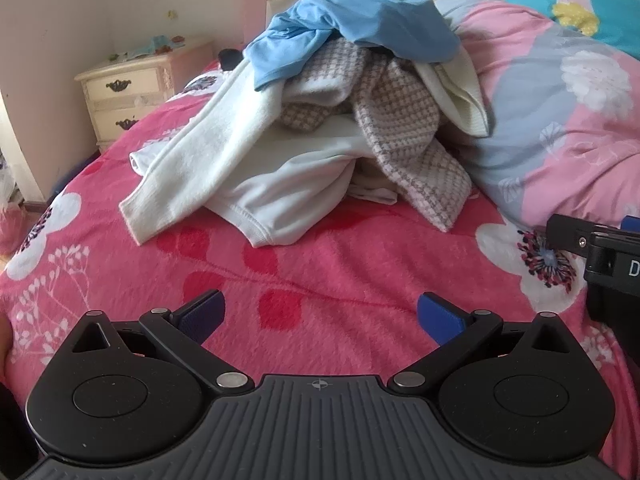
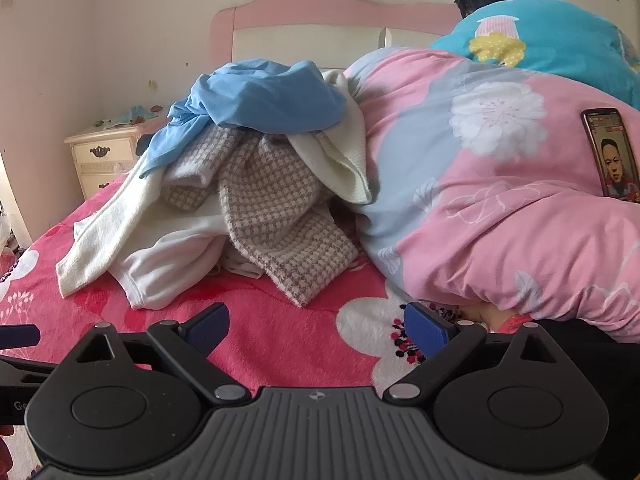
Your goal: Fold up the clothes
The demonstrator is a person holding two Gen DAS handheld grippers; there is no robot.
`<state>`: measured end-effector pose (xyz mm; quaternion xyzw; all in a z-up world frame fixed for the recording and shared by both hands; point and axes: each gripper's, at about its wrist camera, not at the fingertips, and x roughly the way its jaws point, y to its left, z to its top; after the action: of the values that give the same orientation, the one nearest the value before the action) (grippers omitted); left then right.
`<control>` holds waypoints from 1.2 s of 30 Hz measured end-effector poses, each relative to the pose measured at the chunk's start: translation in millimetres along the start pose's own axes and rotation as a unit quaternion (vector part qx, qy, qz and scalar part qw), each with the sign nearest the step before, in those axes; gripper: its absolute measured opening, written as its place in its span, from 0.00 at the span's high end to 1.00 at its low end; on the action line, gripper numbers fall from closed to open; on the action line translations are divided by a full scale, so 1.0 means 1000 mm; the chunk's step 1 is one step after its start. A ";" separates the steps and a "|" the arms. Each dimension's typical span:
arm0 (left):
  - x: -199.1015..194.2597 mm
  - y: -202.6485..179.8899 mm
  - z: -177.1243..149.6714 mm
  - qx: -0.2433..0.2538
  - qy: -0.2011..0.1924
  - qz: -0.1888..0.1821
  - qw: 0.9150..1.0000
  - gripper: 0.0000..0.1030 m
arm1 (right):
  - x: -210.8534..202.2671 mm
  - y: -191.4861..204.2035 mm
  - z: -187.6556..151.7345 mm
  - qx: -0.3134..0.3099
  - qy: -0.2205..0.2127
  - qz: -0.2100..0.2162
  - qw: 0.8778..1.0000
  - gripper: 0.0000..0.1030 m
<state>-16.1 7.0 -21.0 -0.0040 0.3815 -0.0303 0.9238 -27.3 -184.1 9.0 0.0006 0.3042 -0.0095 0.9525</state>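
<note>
A heap of clothes lies on the red flowered bed cover (image 1: 320,264). A blue garment (image 1: 352,20) (image 2: 264,96) tops the heap. Below it lie a houndstooth knit (image 1: 404,136) (image 2: 280,208) and white tops (image 1: 224,148) (image 2: 132,224) that spread toward me. My left gripper (image 1: 320,316) hovers open over the cover, short of the heap, nothing between its blue pads. My right gripper (image 2: 316,328) is open too, empty, in front of the heap over the bed cover (image 2: 280,328). The right gripper's black body (image 1: 600,256) shows at the right edge of the left wrist view.
A person in a teal top (image 2: 560,36) lies under a pink and grey quilt (image 2: 500,200) right of the heap, a phone (image 2: 610,156) resting on it. A cream nightstand (image 1: 132,88) stands at the far left by the wall. The pink headboard (image 2: 320,16) is behind.
</note>
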 end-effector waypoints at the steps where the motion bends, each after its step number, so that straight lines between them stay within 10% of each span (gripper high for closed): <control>1: 0.000 0.001 0.000 -0.001 0.000 0.001 1.000 0.00 | 0.000 0.001 0.000 0.000 0.000 0.000 1.000 0.06; 16: 0.001 0.008 -0.001 -0.014 -0.006 -0.008 1.000 0.00 | 0.005 0.004 0.000 -0.008 -0.004 0.003 1.000 0.06; 24: 0.001 0.022 0.011 -0.066 -0.030 -0.084 0.994 0.00 | 0.025 -0.009 0.036 -0.044 -0.049 0.046 0.997 0.06; 31: 0.024 0.008 0.118 -0.022 -0.130 -0.021 0.991 0.00 | 0.088 -0.022 0.143 -0.105 -0.146 0.113 0.977 0.06; 36: 0.076 -0.024 0.213 -0.028 -0.165 -0.045 0.985 0.00 | 0.152 -0.024 0.209 -0.077 -0.159 0.153 0.972 0.07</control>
<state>186.4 -24.6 76.7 -0.0521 0.2245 -0.0595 0.9713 217.1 -211.8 91.1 -0.0274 0.1453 0.1593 0.9761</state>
